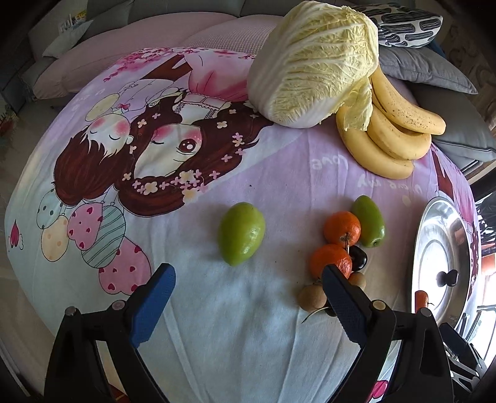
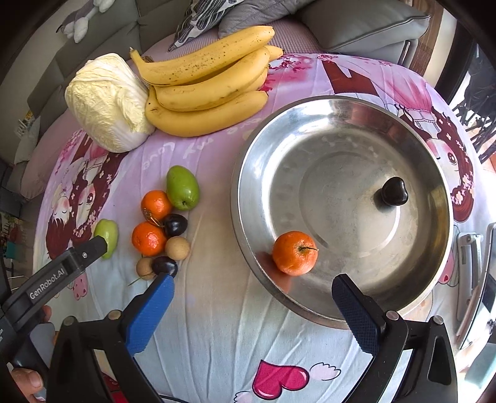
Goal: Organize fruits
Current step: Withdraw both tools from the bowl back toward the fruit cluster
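Note:
My left gripper (image 1: 248,271) is open over the cloth, nothing between its blue pads. Just beyond it lies a green fruit (image 1: 241,232). By its right finger sits a cluster: two tangerines (image 1: 342,228) (image 1: 330,260), another green fruit (image 1: 369,221), a dark plum (image 1: 358,257) and brown longans (image 1: 311,297). My right gripper (image 2: 253,280) is open at the near rim of the steel bowl (image 2: 341,148), which holds a tangerine (image 2: 294,252) and a dark plum (image 2: 393,190). The same cluster (image 2: 148,238) shows left of the bowl, with the left gripper's finger (image 2: 90,248) beside it.
A bunch of bananas (image 2: 204,90) and a pale cabbage (image 2: 108,102) lie at the far side of the cartoon-print cloth (image 2: 232,341). Grey cushions (image 2: 365,28) sit behind. A metal fixture (image 2: 471,272) stands right of the bowl. A hand (image 2: 28,381) shows at lower left.

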Demonstrator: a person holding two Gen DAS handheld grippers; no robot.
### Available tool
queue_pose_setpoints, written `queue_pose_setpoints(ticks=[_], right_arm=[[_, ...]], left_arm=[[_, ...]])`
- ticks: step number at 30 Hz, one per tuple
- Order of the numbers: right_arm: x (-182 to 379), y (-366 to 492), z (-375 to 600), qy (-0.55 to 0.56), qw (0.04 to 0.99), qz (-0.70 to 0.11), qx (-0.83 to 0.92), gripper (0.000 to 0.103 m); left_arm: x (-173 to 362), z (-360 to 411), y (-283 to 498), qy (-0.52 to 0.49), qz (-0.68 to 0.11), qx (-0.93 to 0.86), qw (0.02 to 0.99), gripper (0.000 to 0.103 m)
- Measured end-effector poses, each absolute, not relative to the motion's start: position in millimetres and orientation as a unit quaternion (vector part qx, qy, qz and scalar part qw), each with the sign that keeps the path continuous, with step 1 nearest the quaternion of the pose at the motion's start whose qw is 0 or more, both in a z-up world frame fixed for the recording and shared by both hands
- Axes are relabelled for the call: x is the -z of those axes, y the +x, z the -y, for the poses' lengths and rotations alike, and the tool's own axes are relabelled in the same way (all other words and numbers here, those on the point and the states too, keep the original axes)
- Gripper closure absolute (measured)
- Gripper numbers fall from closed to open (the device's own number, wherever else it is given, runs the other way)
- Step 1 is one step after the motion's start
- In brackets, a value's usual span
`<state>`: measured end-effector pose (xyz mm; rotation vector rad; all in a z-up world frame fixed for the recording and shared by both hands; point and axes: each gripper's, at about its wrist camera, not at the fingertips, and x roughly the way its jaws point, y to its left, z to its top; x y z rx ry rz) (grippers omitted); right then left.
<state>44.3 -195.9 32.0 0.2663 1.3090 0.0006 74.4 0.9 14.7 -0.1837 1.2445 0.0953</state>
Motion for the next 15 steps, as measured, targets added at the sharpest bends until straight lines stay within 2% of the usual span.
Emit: queue_pose_setpoints(ticks=[15], right_arm=[[-20.9, 56.0, 159.2, 0.108, 0.759, -0.642, 0.018, 0.0]], left_arm=[[-4.0, -27.1, 73.8, -0.105, -0.601, -0.03, 0.792, 0.008]])
